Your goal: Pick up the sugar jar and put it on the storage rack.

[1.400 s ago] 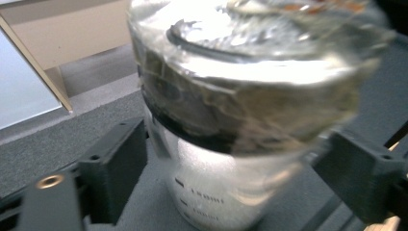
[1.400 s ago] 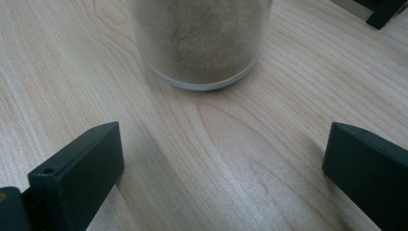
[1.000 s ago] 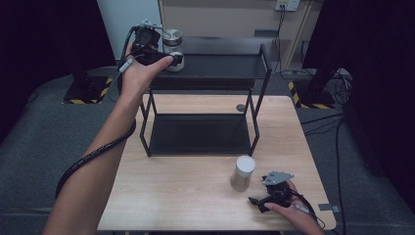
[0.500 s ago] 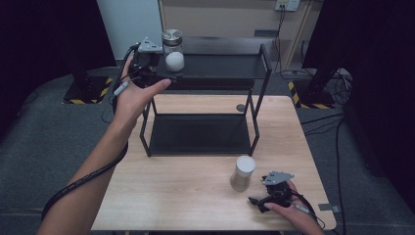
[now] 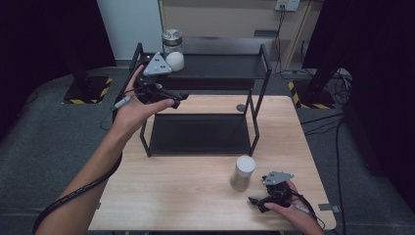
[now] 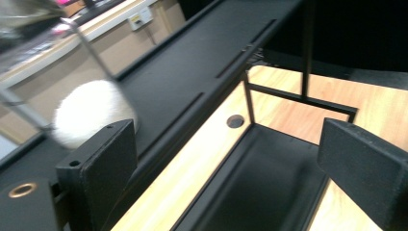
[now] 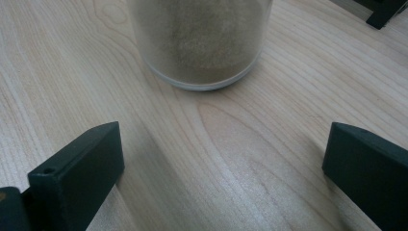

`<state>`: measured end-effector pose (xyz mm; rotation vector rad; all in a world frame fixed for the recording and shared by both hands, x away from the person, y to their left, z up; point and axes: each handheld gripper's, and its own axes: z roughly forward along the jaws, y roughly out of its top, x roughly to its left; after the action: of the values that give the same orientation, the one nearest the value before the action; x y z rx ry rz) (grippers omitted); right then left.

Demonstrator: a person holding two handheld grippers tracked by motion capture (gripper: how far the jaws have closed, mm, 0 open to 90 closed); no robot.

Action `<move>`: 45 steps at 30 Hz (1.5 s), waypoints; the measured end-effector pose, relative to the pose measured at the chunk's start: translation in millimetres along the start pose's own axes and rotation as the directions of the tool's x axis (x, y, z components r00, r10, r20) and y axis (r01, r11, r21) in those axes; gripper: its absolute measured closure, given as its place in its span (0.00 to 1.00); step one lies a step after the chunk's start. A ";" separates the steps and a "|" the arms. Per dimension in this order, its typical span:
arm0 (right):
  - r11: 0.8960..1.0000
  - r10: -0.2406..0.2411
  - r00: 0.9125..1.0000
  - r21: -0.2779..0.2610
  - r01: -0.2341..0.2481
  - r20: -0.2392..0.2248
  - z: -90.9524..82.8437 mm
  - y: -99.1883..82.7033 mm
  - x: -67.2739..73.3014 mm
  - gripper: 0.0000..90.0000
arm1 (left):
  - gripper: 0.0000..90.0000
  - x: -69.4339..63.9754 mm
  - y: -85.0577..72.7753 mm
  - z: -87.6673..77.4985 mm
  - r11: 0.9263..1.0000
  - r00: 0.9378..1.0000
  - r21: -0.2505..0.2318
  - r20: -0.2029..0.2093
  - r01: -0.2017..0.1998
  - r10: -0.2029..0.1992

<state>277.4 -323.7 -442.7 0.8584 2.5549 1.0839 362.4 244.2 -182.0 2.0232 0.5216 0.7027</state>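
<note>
— What's the left gripper [image 5: 172, 98] doing?

— I have it raised at the rack's [image 5: 259, 73] ten o'clock corner, jaws wide apart with nothing between them. In its own view a white ball [image 6: 91, 118] sits on the top shelf, partly behind one jaw, and a clear jar [image 6: 43, 53] beside it is blurred and cut off by the frame edge.

— And the right gripper [image 5: 258, 201]?

— Low at five o'clock on the table [image 5: 171, 191], jaws spread wide and empty. A jar of sand [image 5: 242, 172] stands just ahead of them. My hand [image 5: 293, 215] hides the gripper's rear in the high view, and the jar's top is cropped in the right gripper view.
</note>
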 end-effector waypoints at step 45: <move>1.000 0.001 1.000 0.002 -0.001 -0.001 -0.2 0.3 0.0 0.01 | 0.07 -11.1 -108.3 55.6 0.998 0.975 0.037 0.217 0.047 -0.054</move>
<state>277.4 -323.6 -442.4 0.8605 2.5572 1.0821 381.0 257.5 -302.1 2.0783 0.4556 0.4372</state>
